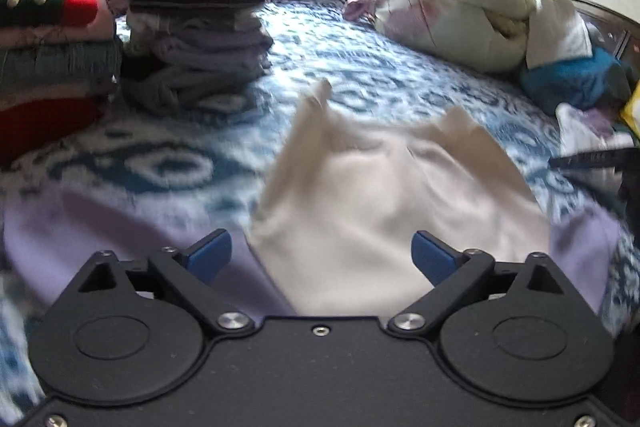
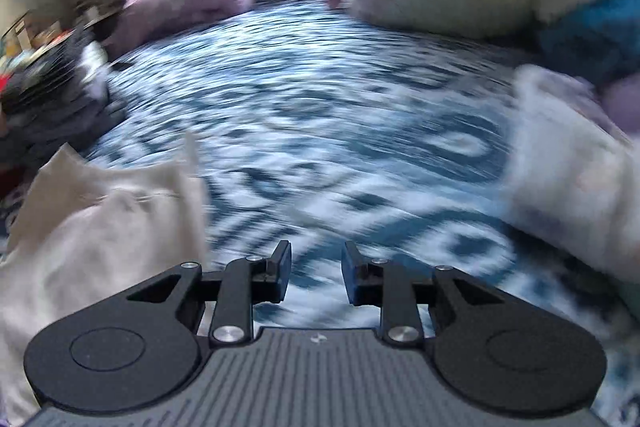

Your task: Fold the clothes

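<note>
Both grippers hung over the blue-patterned bedspread point(image 1: 360, 39): left gripper point(image 1: 321, 257) spread wide above a cream garment point(image 1: 380, 195), right gripper point(image 2: 316, 273) narrowly parted, holding nothing. Beyond the garment stood folded stacks point(image 1: 192, 27).

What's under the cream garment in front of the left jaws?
The cream garment lies on a lilac garment, which shows at both sides, over the blue patterned blanket. How far the lilac piece extends underneath is covered.

A cream-white cotton garment point(image 1: 384, 195) lay rumpled and unfolded before me on the blue-and-white patterned bedspread point(image 1: 168, 163).
</note>
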